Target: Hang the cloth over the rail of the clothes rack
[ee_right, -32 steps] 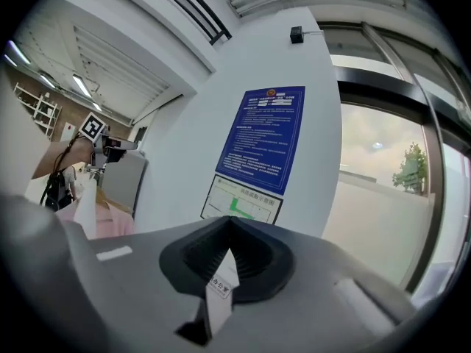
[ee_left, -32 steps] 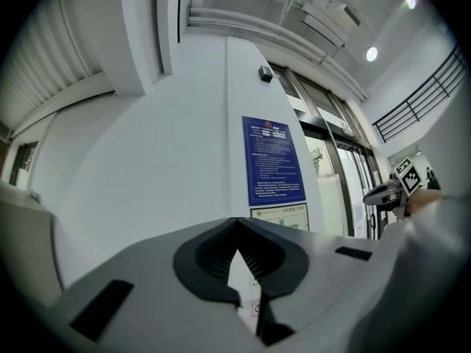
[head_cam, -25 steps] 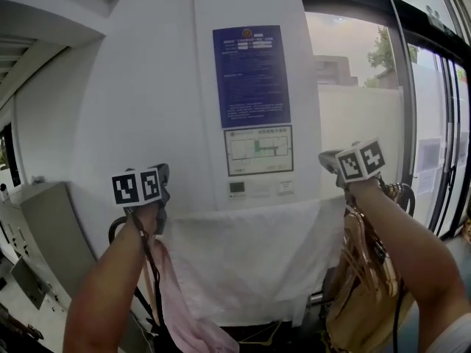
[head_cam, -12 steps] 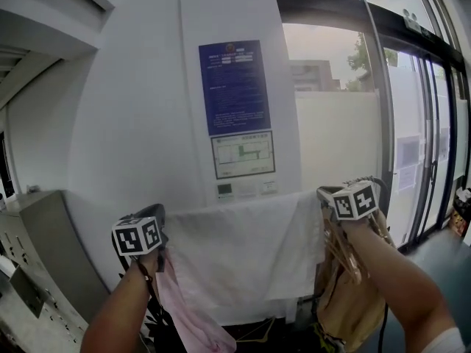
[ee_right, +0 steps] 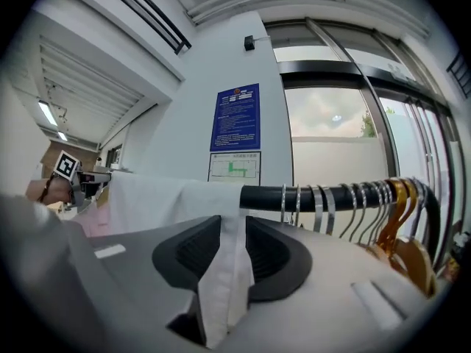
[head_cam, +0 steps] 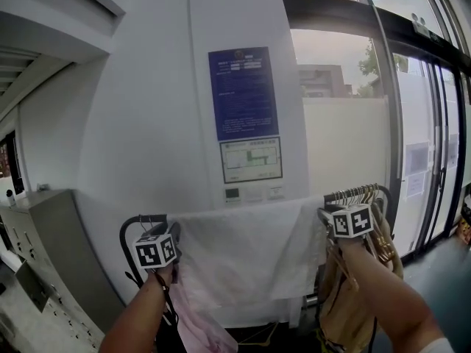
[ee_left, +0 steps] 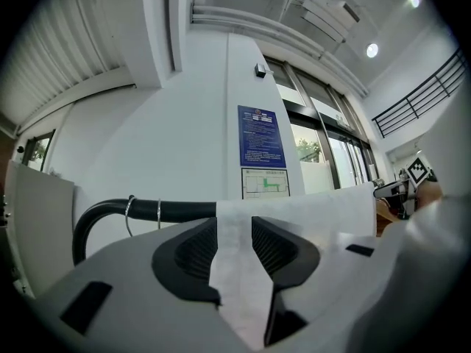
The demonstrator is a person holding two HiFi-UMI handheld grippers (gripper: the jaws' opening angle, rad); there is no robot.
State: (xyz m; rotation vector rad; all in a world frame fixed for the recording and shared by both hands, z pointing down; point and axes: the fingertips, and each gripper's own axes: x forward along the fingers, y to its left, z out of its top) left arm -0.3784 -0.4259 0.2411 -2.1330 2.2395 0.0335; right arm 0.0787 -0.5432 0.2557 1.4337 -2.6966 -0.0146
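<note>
The white cloth [head_cam: 243, 256] hangs draped over the black rail [head_cam: 140, 218] of the clothes rack, spread wide between my two grippers. My left gripper [head_cam: 169, 230] is at the cloth's left top corner, by the rail's bend. Its jaws are opening, and in the left gripper view [ee_left: 234, 230] a strip of cloth [ee_left: 309, 204] lies loose in the gap, with the rail [ee_left: 147, 210] just beyond. My right gripper [head_cam: 324, 215] is at the right top corner. Its jaws [ee_right: 233, 230] are opening too, with a fold of cloth [ee_right: 162, 197] between them against the rail [ee_right: 265, 195].
Several hangers [ee_right: 390, 204] crowd the rail's right end, with tan garments [head_cam: 353, 300] below them. A pink garment [head_cam: 195, 322] hangs under the left end. Behind the rack is a white wall with a blue notice [head_cam: 243, 94], a grey cabinet [head_cam: 44, 256] at left, and glass doors [head_cam: 419, 123] at right.
Both hands have come down, bringing the cloth's top edge from above the rack onto the rail. The rail's left bend and the hanger hooks now show above the grippers.
</note>
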